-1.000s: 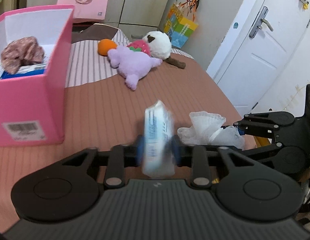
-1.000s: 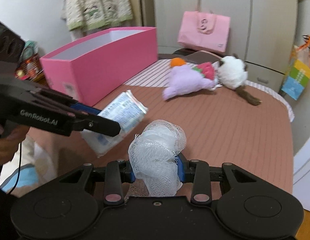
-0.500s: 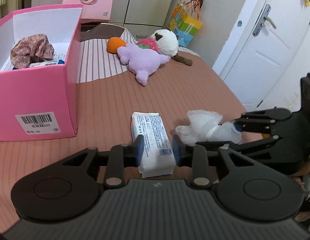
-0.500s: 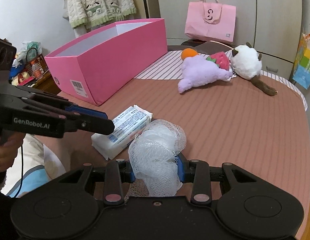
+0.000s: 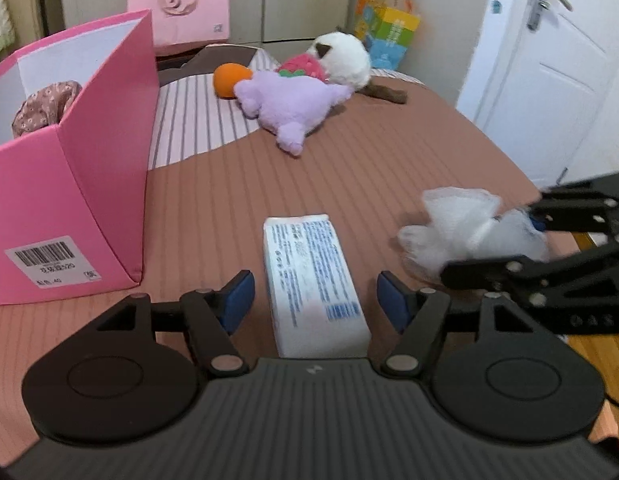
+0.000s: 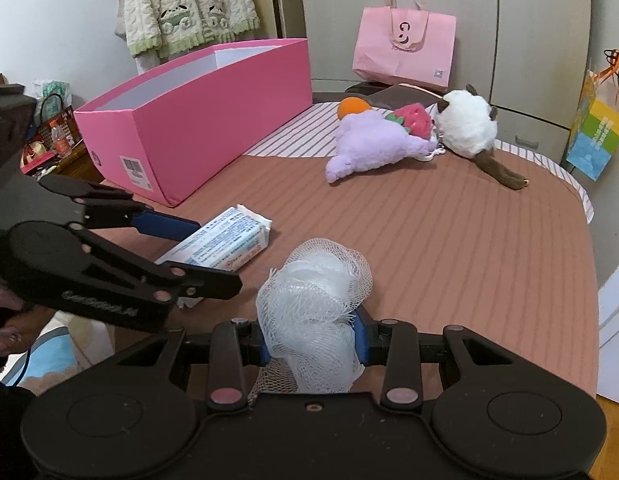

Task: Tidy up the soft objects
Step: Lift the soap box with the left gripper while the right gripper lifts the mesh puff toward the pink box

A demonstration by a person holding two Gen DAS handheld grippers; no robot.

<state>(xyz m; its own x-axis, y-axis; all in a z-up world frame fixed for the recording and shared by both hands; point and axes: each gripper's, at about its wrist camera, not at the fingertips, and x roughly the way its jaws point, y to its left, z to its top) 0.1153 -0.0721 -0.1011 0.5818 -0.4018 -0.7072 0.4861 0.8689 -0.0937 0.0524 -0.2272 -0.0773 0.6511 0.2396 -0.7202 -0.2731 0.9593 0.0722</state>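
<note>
My left gripper [image 5: 315, 300] is open, its fingers either side of a white tissue pack [image 5: 311, 280] that lies flat on the brown bed cover; the pack also shows in the right wrist view [image 6: 225, 242]. My right gripper [image 6: 313, 342] is shut on a white mesh bath sponge [image 6: 315, 316], held just above the bed; the sponge shows at the right in the left wrist view [image 5: 465, 232]. A pink box [image 5: 69, 184] stands at the left with a floral cloth [image 5: 45, 106] inside.
A purple plush [image 5: 285, 108], an orange ball [image 5: 229, 80], a strawberry plush [image 6: 413, 120] and a white plush [image 6: 469, 128] lie at the far side of the bed. A pink bag [image 6: 405, 48] stands behind. A white door [image 5: 549, 64] is at the right.
The left gripper lowered the tissue pack onto the bed, laid it flat and opened, letting it go. The right gripper kept hold of the mesh sponge.
</note>
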